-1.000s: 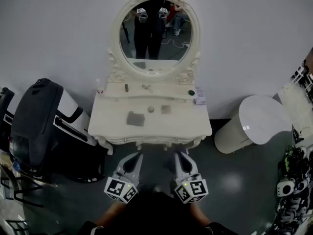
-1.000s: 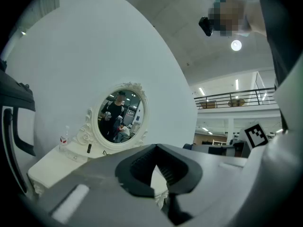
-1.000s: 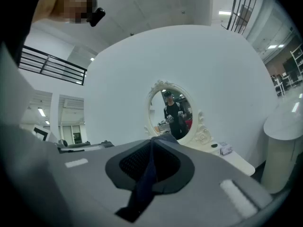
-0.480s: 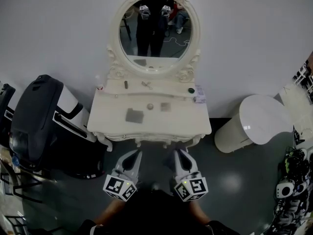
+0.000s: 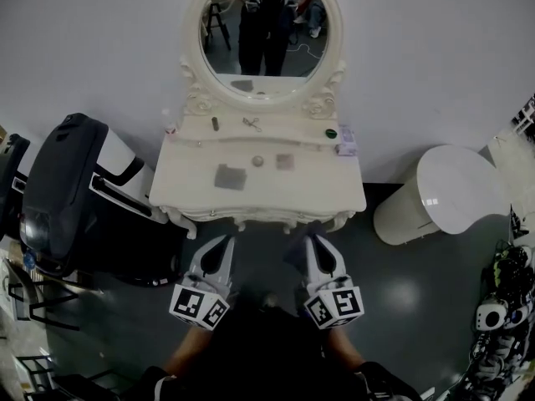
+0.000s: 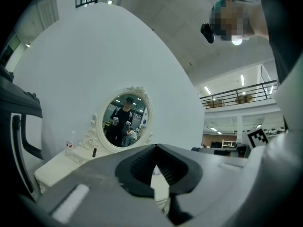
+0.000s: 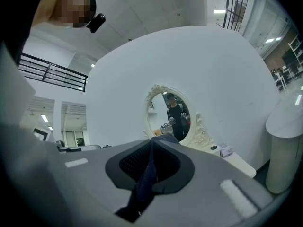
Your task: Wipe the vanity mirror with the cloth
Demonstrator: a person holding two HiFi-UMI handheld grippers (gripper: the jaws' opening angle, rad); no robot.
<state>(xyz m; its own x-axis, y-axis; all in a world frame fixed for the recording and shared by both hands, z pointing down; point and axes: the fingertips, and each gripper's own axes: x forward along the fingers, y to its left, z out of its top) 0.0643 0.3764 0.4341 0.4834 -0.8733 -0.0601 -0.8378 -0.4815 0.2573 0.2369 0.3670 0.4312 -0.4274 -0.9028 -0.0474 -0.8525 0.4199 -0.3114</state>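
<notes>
Well, the person stands before the white dressing table (image 5: pixel 188 200) with both grippers held low, just off its front edge and over the dark floor, neither one touching it. The right gripper (image 5: pixel 312 241) has its jaws pinched together on a dark blue cloth (image 7: pixel 144 183), which hangs down between the pads in a narrow fold. The left gripper (image 5: pixel 224 243) sits beside it, jaws closed tip to tip with nothing caught in them.

The vanity mirror (image 5: pixel 264 25) stands upright at the back edge of the table against the white wall, oval in a carved white frame, well apart from both grippers. Its glass shows the person's reflection with the two grippers raised.

On the tabletop a grey square patch (image 5: pixel 230 176) lies left of the middle, with a small round thing (image 5: pixel 257 160) and a smaller square (image 5: pixel 285 161) to its right. On the raised shelf along the back edge, a dark green round thing (image 5: pixel 331 133) and a small box (image 5: pixel 345 145) sit near the right corner. A black machine (image 5: pixel 58 186) stands left of the table, and a white round stand (image 5: pixel 443 197) to its right.
</notes>
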